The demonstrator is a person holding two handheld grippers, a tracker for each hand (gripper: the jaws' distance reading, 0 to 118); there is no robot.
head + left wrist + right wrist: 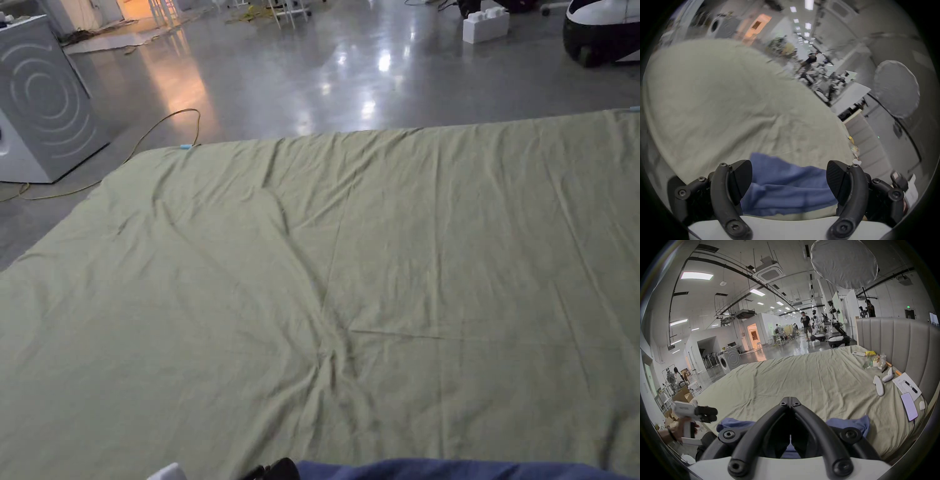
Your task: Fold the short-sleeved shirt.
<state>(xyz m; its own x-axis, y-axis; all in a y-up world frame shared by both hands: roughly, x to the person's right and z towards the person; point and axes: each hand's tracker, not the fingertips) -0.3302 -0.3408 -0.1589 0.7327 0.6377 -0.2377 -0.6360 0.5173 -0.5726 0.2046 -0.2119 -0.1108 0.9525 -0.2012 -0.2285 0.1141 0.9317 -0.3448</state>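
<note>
A blue short-sleeved shirt (450,470) lies bunched at the near edge of the bed's green sheet (350,262). In the left gripper view my left gripper (789,172) hangs open just above the shirt (786,191), its jaws wide apart and empty. My right gripper (790,400) is shut, its jaws meeting at the tips with nothing visible between them. It hovers over the middle of the shirt (849,423), which spreads to both sides below it. The right gripper view also shows the left gripper (711,413), held by a hand beyond the shirt's left end.
A washing machine (44,100) stands on the floor past the bed's far left corner, with a cable (162,125) beside it. Near the padded headboard (899,345) lie a phone (909,407), two white controllers (878,386), a paper sheet and snack bags. People stand far off.
</note>
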